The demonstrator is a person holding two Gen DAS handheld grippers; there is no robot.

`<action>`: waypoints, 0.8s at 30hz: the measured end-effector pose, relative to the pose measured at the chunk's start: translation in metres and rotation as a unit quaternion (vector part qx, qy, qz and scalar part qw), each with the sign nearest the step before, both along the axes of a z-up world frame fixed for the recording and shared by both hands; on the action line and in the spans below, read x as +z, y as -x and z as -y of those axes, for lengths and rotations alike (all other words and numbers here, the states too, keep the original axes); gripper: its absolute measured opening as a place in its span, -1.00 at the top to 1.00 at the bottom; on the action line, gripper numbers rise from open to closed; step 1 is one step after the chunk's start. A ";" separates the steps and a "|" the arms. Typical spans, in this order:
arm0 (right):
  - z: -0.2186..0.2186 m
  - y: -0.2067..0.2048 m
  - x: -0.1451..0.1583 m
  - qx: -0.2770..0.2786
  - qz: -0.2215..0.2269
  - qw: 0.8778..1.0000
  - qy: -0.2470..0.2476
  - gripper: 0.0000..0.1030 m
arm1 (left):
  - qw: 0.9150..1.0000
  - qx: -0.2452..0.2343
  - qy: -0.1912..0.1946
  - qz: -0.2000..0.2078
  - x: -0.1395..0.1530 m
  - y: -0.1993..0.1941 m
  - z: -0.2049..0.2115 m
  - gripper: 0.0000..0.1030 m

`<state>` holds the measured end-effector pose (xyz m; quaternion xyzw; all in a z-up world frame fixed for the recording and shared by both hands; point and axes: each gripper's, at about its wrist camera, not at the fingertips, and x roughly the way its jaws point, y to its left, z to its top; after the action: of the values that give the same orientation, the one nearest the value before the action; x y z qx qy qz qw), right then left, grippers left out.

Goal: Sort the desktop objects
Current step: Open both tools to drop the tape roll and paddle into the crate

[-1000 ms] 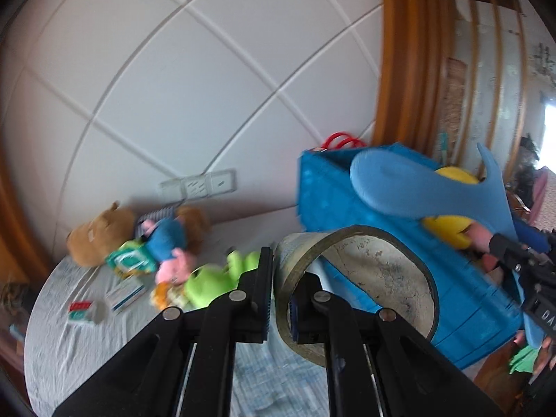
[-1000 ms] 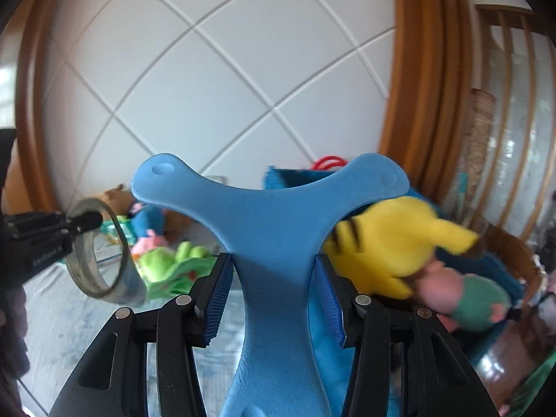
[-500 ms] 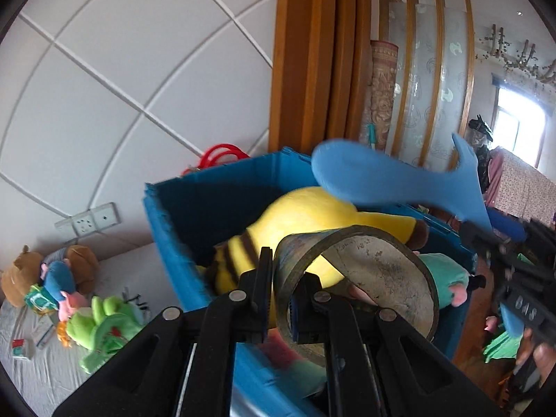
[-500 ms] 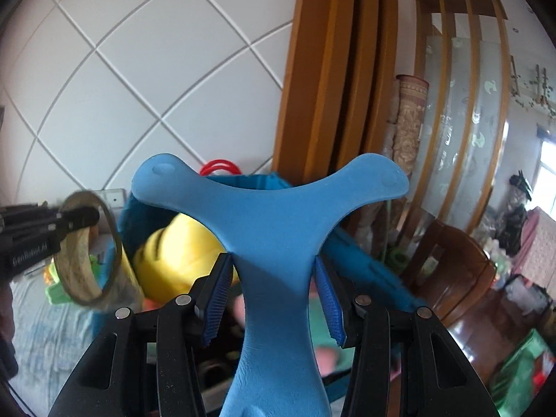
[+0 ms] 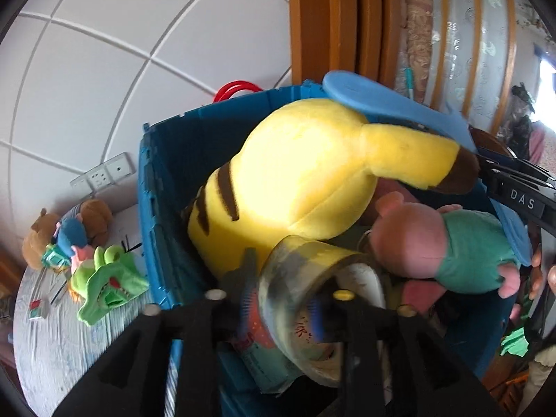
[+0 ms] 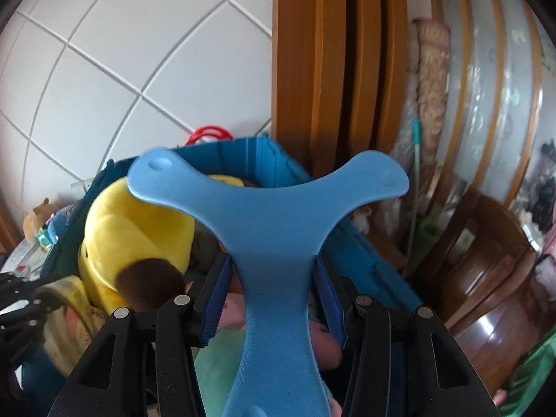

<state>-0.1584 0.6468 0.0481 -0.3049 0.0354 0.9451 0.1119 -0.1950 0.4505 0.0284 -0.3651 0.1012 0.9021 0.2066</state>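
Both grippers tilted down over blue bin (image 5: 153, 187), jaws opening.

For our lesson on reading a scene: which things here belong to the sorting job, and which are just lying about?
Belonging to the job:
- tape roll, between the left gripper's opening fingers
- blue Y-shaped piece, between the right gripper's opening fingers
- blue bin
- green plush on the table

Lying about:
- wall sockets
- wooden chair
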 end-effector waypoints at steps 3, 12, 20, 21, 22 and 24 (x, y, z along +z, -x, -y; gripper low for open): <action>-0.002 0.001 -0.003 0.002 -0.003 1.000 0.005 -0.33 | 1.000 0.009 0.001 -0.003 0.001 -0.003 0.002 -0.19; 0.002 -0.007 0.004 0.007 -0.020 1.000 -0.004 -0.99 | 0.999 0.032 -0.024 -0.017 0.008 -0.004 0.021 -0.50; 0.020 -0.026 0.020 0.025 -0.058 0.998 -0.011 -0.99 | 0.996 0.066 -0.046 -0.030 0.010 -0.020 0.053 -0.51; 0.025 -0.028 0.022 0.033 -0.061 0.998 -0.009 -0.99 | 0.996 0.071 -0.048 -0.029 0.010 -0.021 0.059 -0.52; 0.030 -0.030 0.023 0.038 -0.063 0.997 -0.010 -0.99 | 0.995 0.077 -0.050 -0.029 0.009 -0.022 0.064 -0.52; 0.045 -0.034 0.022 0.052 -0.063 0.997 -0.013 -0.99 | 0.994 0.091 -0.054 -0.031 0.009 -0.025 0.077 -0.52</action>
<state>-0.1248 0.6021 0.0700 -0.2451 0.0138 0.9672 0.0647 -0.1700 0.3734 0.0374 -0.3332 0.0253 0.9321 0.1397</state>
